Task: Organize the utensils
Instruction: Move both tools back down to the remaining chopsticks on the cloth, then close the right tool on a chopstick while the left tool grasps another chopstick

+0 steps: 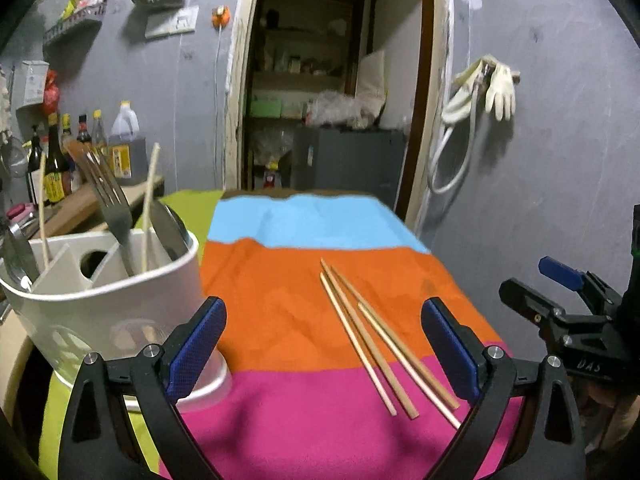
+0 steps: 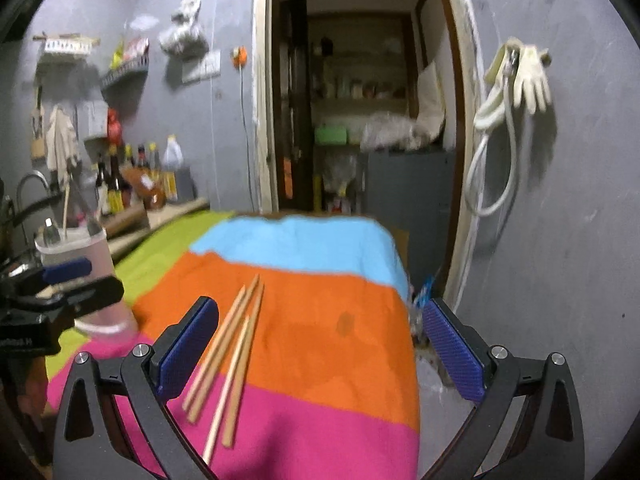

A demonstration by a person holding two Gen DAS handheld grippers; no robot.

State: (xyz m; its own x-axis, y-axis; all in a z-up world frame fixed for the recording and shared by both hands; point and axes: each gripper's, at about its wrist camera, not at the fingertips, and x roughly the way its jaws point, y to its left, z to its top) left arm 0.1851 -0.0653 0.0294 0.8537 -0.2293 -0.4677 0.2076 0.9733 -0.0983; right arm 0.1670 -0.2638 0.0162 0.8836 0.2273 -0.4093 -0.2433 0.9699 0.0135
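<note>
Both hand-held grippers, left (image 1: 320, 354) and right (image 2: 320, 354), are held spread wide and empty above the striped blue, orange and pink cloth (image 1: 288, 300). 4 wooden chopsticks (image 1: 376, 340) lie loose on it, right of the white plastic utensil caddy (image 1: 108, 300).

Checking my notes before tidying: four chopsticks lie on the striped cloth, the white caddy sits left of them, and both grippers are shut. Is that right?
Not quite. The left gripper and right gripper are open, as each wrist view shows. The four chopsticks do lie on the striped cloth, with the white caddy to their left.
</note>
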